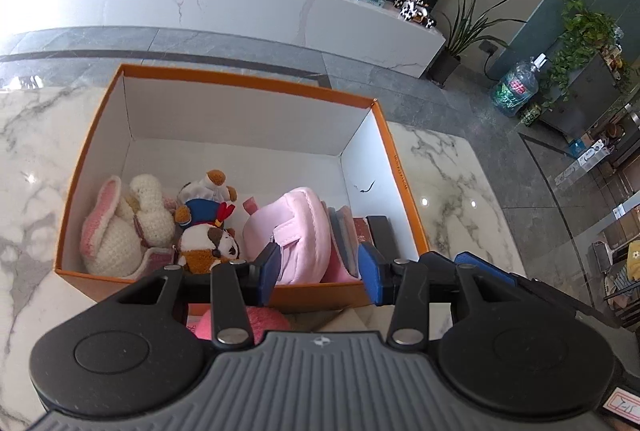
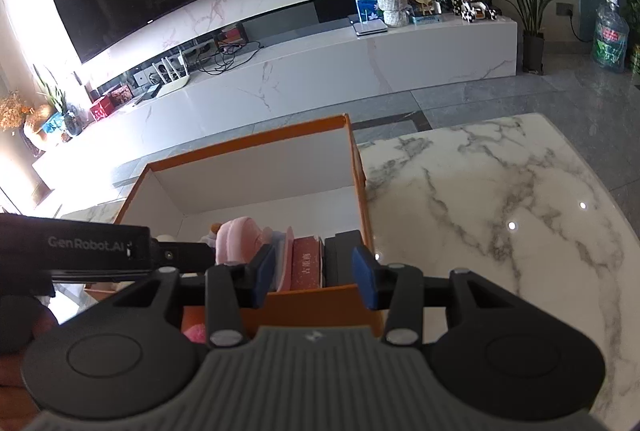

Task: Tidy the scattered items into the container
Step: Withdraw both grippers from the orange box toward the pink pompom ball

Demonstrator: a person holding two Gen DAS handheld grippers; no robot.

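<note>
An orange box with white inside [image 1: 224, 79] stands on the marble table [image 1: 32, 159]. In it lie a crocheted white-and-pink rabbit [image 1: 124, 227], a brown-and-white sailor plush [image 1: 208, 231], a pink soft slipper [image 1: 296, 227], a red book [image 2: 307, 263] and a black case [image 1: 380, 231]. My left gripper [image 1: 320, 271] is open and empty above the box's near wall. My right gripper [image 2: 314, 277] is open and empty above the box's near right corner [image 2: 320, 295]. A pink item [image 1: 256, 323] lies on the table under the left gripper, mostly hidden.
The left gripper's body [image 2: 80, 251] crosses the left of the right wrist view. Marble tabletop [image 2: 500, 231] stretches to the right of the box. Beyond the table are grey floor, a white TV bench [image 2: 360, 71], a television and potted plants.
</note>
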